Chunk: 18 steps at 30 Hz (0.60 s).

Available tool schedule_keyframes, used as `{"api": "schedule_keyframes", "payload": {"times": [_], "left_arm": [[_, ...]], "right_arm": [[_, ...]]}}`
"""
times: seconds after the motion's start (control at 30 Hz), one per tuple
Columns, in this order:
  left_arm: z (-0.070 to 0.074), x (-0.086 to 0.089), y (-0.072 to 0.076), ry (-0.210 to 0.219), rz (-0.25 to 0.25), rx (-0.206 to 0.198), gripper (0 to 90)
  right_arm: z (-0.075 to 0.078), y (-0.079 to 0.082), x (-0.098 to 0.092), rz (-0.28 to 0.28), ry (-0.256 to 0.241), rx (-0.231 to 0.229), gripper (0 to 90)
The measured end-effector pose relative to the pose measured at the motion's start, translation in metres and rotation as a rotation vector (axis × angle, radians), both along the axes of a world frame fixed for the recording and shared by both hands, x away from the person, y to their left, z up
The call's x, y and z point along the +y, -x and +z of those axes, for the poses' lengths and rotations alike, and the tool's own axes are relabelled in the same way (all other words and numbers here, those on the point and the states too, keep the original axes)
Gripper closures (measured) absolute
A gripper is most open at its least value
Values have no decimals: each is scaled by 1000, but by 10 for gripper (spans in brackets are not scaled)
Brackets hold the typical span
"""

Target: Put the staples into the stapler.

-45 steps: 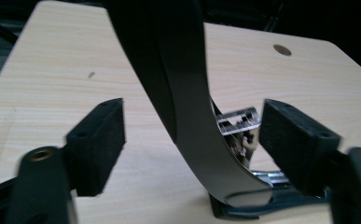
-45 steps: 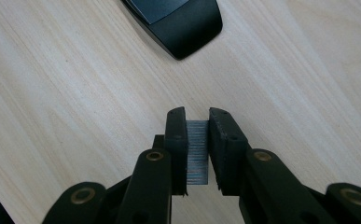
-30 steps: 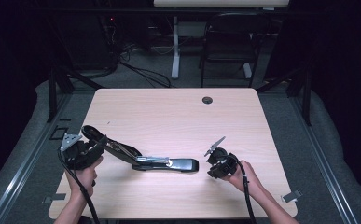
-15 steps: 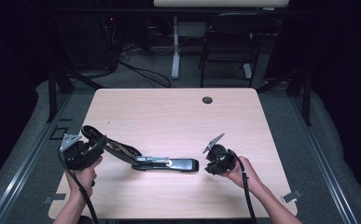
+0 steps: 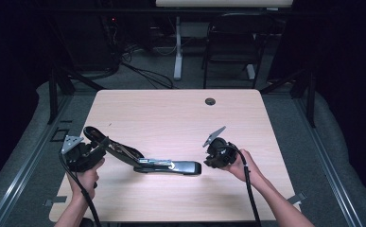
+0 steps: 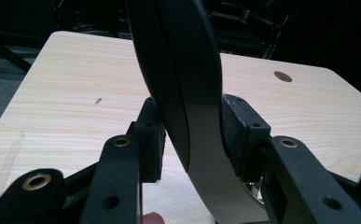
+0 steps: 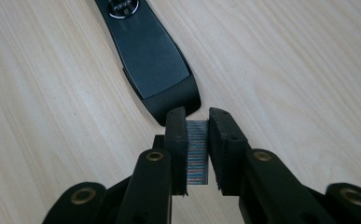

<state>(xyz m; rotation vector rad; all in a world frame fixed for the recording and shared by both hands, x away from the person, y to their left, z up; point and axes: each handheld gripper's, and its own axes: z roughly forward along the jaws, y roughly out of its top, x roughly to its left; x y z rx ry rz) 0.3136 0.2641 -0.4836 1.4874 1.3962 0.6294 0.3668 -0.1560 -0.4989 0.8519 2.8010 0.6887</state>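
Left hand-held gripper (image 5: 106,143) is pinching the raised, curved black-and-grey arm (image 6: 187,93) of a long black stapler-like lever tool (image 5: 171,166); in the left gripper view both pads sit hard against that arm, one on each side. The tool lies on the light wood worktop (image 5: 171,113) near its 6 o'clock edge, base flat, with the gripped arm angling up toward 9 o'clock and the black rounded end pointing toward 3 o'clock. Right hand-held gripper (image 7: 197,126) is nearly pressed together with a narrow gap and nothing between the jaws; the striped pad face shows in the gap. In the right gripper view its tips sit just beside the tool's rounded end, at or almost at contact, hard to call from this angle. From above it sits at 3 o'clock of the tool, held in the person's right hand (image 5: 239,163). Progress, as a judgement: left-side grasp is done and the arm looks lifted open; the right side is lined up on the base end but has no grip on it yet. What's left is likely steadying or pushing that end, then whatever the open tool is meant for. Small dark round grommet hole (image 5: 210,101) at the worktop's 12 o'clock edge, well apart from the work.
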Motion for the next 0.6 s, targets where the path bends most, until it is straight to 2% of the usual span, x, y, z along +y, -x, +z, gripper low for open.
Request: {"api": "schedule_keyframes", "payload": {"times": [0.23, 0.43, 0.6], "left_arm": [[0, -1, 0, 2, 3, -3, 615], [-1, 2, 0, 14, -11, -1, 617], [-1, 3, -1, 28, -16, -5, 618]], "right_arm": [[5, -8, 7, 38, -23, -24, 787], [6, -14, 13, 75, -53, -26, 788], [5, -19, 20, 107, -52, -31, 788]]}}
